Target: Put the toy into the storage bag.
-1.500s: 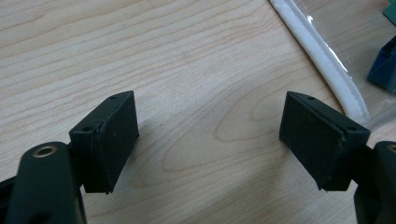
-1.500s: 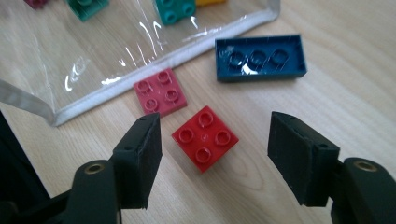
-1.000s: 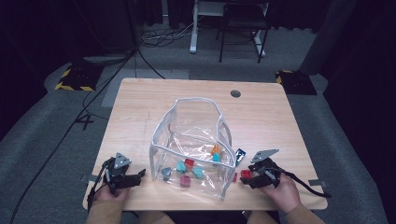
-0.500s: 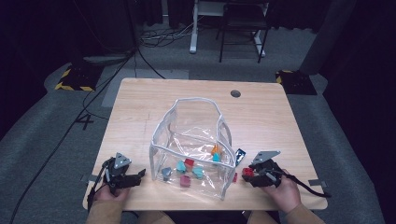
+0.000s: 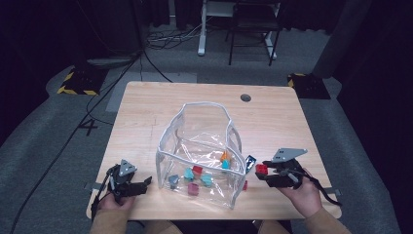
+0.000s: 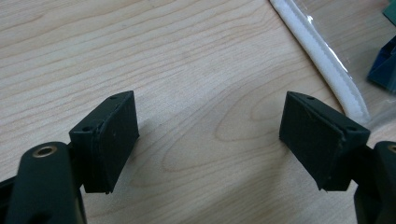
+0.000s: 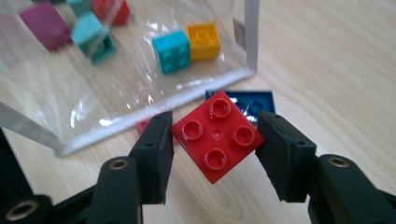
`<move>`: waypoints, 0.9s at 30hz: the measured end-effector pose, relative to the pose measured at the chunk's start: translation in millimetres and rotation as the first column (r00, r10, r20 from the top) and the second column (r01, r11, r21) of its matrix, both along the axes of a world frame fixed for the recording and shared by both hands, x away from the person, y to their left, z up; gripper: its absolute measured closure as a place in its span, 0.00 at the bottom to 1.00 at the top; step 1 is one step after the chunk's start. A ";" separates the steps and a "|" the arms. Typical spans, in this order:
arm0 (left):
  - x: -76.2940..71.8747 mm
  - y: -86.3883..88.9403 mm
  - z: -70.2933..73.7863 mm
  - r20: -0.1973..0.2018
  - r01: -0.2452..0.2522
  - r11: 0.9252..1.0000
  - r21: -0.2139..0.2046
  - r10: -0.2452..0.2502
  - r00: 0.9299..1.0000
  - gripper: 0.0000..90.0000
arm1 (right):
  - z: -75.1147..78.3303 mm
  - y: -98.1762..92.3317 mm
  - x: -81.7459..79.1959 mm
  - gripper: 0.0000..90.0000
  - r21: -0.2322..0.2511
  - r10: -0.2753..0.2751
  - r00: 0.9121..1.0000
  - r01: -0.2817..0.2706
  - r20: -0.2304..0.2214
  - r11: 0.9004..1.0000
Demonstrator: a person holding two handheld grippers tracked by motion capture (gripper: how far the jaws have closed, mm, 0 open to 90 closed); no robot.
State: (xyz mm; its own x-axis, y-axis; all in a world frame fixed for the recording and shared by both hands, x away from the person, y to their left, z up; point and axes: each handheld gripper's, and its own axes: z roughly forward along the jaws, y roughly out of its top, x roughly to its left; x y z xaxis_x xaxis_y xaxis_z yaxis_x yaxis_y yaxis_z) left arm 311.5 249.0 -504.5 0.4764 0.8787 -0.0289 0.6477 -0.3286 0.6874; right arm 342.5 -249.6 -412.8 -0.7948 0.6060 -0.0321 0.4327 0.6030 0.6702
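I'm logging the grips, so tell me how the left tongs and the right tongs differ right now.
The left tongs stand wide open with nothing between them; the right tongs are shut on a red brick, its corners pinched by the pads. The left tongs sit low over bare table left of the clear bag; the right tongs are right of it, above a blue brick. Both have black jaws.

The high view looks forward and down on the whole table [image 5: 146, 112] from above the person's side. Each gripper view sits very close over the wood; the right one shares the clear bag [image 7: 116, 79] with the high view
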 end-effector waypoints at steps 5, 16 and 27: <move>0.0 0.0 0.0 0.000 0.000 1.000 0.000 0.000 1.000 0.22 | 23.5 1.5 2.5 0.53 0.055 0.022 1.000 -0.022 0.008 0.998; 0.0 0.0 0.0 0.000 0.000 1.000 0.000 0.000 1.000 0.22 | 61.0 1.8 7.9 0.53 0.121 0.040 0.998 -0.045 0.040 0.992; 0.1 0.1 0.0 0.000 0.001 1.000 0.000 -0.001 1.000 0.22 | 88.5 2.8 9.2 0.53 0.172 0.057 0.995 -0.070 0.078 0.983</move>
State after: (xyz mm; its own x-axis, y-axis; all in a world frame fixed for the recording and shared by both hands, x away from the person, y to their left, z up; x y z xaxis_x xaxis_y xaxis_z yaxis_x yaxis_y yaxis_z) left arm 311.5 249.1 -504.4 0.4777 0.8781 -0.0288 0.6473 -0.3296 0.6873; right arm 351.7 -246.8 -324.3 -0.8312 0.5558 0.0112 0.3441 0.4985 0.7957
